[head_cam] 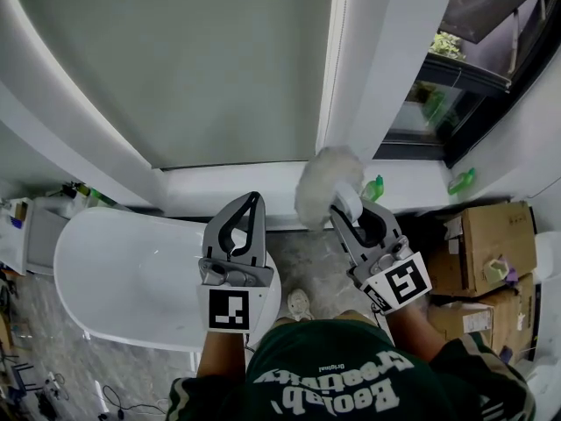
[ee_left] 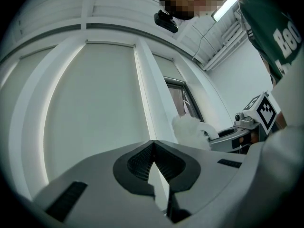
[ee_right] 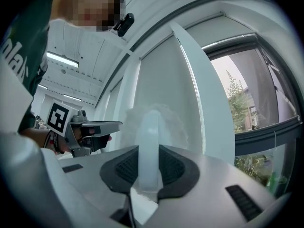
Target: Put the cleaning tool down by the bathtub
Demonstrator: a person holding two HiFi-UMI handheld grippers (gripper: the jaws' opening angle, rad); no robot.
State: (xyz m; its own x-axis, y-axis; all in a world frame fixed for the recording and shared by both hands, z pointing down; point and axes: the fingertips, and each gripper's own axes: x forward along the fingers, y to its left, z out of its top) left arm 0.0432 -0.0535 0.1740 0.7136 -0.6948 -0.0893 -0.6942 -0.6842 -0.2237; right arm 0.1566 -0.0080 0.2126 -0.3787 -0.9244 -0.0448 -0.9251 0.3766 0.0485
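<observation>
Right claw (head_cam: 344,209): clamped on the white handle (ee_right: 148,141) of a fluffy duster (head_cam: 326,184); the pads press the handle from both sides; the claw points level toward the window wall
Duster: held in the air, its white head raised in front of the window sill (head_cam: 219,181); it sits to the right of the bathtub (head_cam: 114,261) and is not touching it
Left claw (head_cam: 254,198): tips together with nothing between them; held level; in the head view it overlaps the bathtub's right end
Bathtub: white, oval and freestanding; below the sill at lower left
Window wall: a pale blind (head_cam: 202,60) drawn over the wide pane; a dark-framed window at right with greenery beyond
Sill: two green bottles (head_cam: 374,188) stand right of the duster head, one just beside it and the other farther along
Floor (head_cam: 311,261): grey and marbled; cardboard boxes (head_cam: 491,244) stacked at right; a pale shoe (head_cam: 300,303) shows between the two claws
Person: a dark green shirt (head_cam: 351,375) with pale lettering fills the bottom edge of the head view
</observation>
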